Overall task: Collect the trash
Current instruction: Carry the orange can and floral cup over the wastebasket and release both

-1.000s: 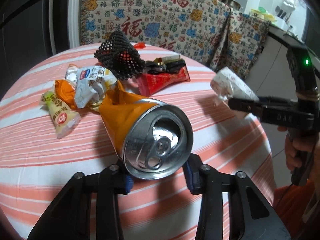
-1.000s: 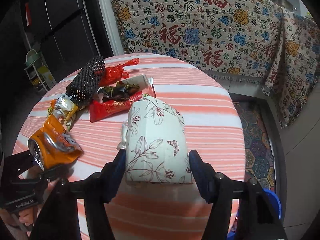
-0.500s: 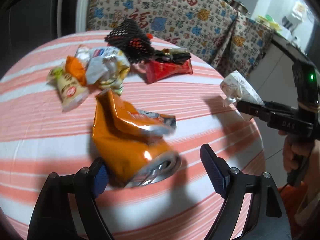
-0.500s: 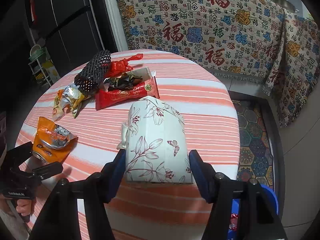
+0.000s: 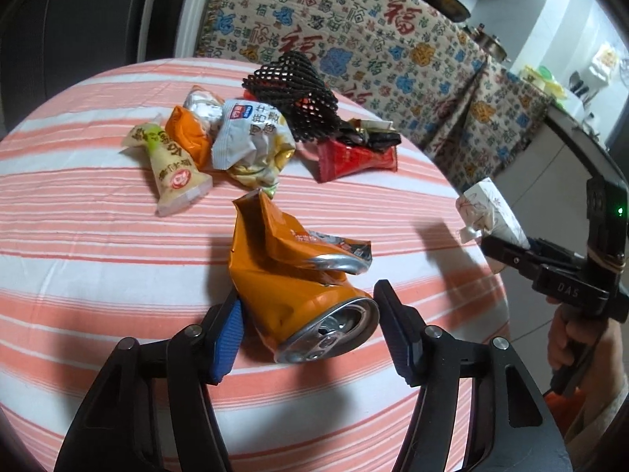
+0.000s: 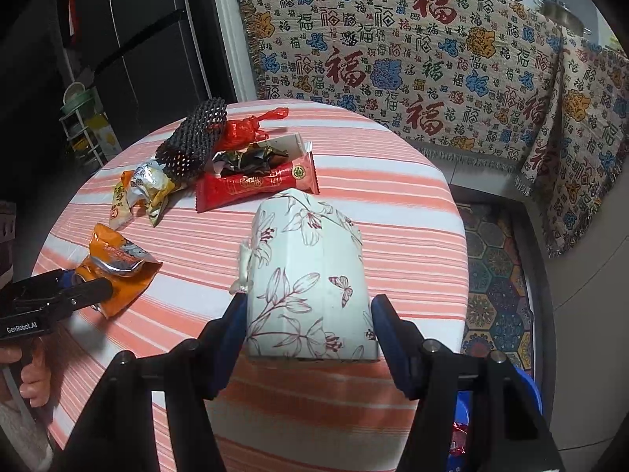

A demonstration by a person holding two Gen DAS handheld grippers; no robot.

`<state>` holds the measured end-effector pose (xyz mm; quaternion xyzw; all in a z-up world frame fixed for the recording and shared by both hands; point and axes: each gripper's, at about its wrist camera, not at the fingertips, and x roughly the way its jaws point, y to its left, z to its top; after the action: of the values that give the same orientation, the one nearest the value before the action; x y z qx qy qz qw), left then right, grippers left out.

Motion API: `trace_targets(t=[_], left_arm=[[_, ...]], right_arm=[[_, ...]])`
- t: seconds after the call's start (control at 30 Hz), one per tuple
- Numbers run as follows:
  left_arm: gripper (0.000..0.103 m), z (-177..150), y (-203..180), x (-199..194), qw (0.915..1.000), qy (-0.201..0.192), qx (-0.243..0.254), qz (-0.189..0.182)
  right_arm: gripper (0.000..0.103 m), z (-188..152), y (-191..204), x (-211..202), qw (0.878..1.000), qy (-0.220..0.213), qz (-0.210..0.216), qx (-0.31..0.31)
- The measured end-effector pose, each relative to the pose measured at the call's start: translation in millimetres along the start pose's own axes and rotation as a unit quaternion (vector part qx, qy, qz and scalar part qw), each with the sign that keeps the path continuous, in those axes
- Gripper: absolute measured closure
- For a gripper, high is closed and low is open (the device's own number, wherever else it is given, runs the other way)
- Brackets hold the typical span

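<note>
A crushed orange can point(image 5: 291, 275) lies on its side on the striped round table point(image 5: 98, 255). My left gripper point(image 5: 309, 295) straddles the can's top end and its jaws are closing; the pads stand right beside the can, not visibly pressing it. The right wrist view shows the same can point(image 6: 118, 271) at the left gripper point(image 6: 84, 287). My right gripper point(image 6: 308, 303) is shut on a white box with a flower print point(image 6: 310, 259), held above the table's near edge. That box point(image 5: 487, 208) also shows at the right of the left wrist view.
A heap of wrappers point(image 5: 243, 145), a black foam net point(image 5: 298, 98) and a red packet point(image 5: 354, 157) lie at the table's far side. A patterned cloth point(image 6: 412, 59) covers the furniture behind. A blue bin point(image 6: 528, 389) stands on the floor under the right gripper.
The left gripper let the can drop onto the table and opened wide; its jaws have now narrowed around the lying can. The right gripper kept its hold on the box.
</note>
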<state>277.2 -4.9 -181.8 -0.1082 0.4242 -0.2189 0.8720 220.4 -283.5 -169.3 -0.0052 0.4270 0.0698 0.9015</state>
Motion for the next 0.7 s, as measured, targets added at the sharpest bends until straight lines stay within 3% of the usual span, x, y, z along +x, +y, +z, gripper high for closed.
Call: trace_targets(t=[0.33,0.7], left_arm=[[0.039,11,-55,-4,0.9983,-0.013,0.04,-0.04],[0.039,15,-191,26,0.9868,0.019,0.129,-0.097]], right_arm=[[0.039,-13,-30,-32,0.999,-0.022,-0.007,0.036],[0.039,-66,-133,-84,0.987,-0.037,-0.077,0.134]])
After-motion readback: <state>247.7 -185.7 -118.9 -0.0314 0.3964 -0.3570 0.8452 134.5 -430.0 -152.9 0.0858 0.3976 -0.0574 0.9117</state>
